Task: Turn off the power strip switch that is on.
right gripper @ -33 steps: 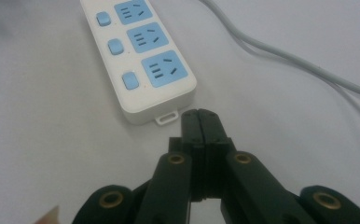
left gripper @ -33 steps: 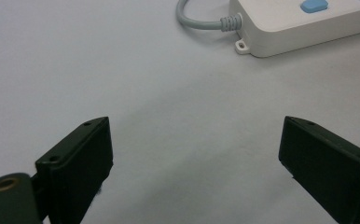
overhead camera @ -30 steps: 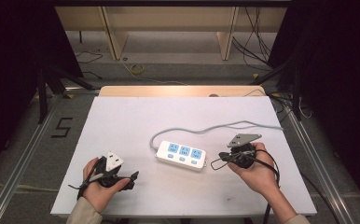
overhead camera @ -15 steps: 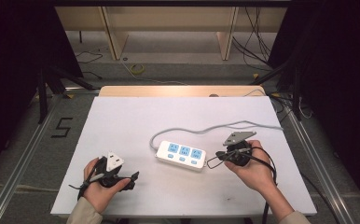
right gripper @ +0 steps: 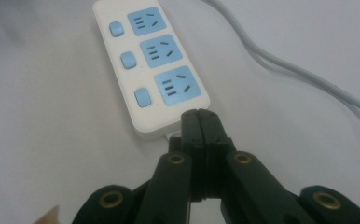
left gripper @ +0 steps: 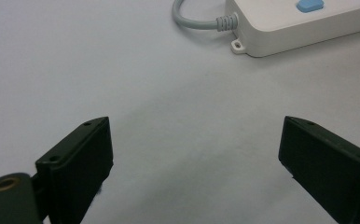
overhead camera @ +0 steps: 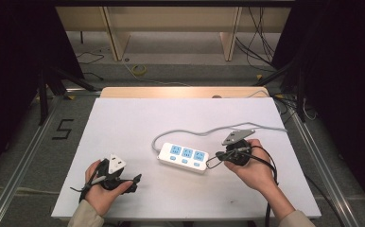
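Power strip point(overhead camera: 184, 157) lies flat near the middle of the white desk point(overhead camera: 124, 123), slightly toward the right, its grey cord point(overhead camera: 204, 132) looping off its left end and running away to the far right edge. Over the last second the right gripper point(overhead camera: 213, 160) has crept a little to the left, and its tip now sits just beside the strip's right end; in the right gripper view its jaws are pressed fully together with nothing between them, the closed tip touching or almost touching the end of the casing, I cannot tell which. That reads as a closed-jaw approach to poke or nudge, probably toward the nearest switch, not a grasp. The left gripper point(overhead camera: 132, 181) has not moved: it rests near the desk's near left corner, well apart from the strip, its jaws spread wide over bare desk with nothing held.

Counted: one power strip, one cord, three blue sockets point(right gripper: 176, 87), three blue switches point(right gripper: 143, 97) beside them, no plug in any socket. Two grippers, one in each hand point(overhead camera: 258, 171).
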A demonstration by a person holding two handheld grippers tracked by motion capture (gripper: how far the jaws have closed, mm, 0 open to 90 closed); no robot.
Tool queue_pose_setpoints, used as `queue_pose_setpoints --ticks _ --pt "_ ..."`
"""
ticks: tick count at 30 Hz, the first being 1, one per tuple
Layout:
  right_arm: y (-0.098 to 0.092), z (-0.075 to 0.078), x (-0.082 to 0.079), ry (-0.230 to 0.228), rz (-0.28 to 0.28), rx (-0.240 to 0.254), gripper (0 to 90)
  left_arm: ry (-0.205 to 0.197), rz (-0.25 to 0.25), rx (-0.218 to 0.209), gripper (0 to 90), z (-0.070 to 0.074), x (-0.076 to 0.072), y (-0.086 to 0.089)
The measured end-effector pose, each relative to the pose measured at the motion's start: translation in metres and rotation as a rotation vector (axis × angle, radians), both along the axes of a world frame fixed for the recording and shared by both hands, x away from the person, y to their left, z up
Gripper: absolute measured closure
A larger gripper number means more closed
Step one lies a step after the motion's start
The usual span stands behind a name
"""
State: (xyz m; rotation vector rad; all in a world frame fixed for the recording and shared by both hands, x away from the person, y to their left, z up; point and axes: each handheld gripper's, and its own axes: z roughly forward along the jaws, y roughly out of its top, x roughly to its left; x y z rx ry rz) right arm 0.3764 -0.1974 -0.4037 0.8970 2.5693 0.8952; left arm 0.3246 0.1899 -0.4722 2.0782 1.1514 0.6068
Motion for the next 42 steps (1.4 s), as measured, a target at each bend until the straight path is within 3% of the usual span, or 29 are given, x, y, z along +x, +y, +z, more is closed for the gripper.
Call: queue_pose_setpoints --ticks 42 --pt "0.044 0.013 0.02 0.077 0.087 -0.084 90.0 -0.006 0.0 -0.009 9.6 0.001 -0.001 0.0"
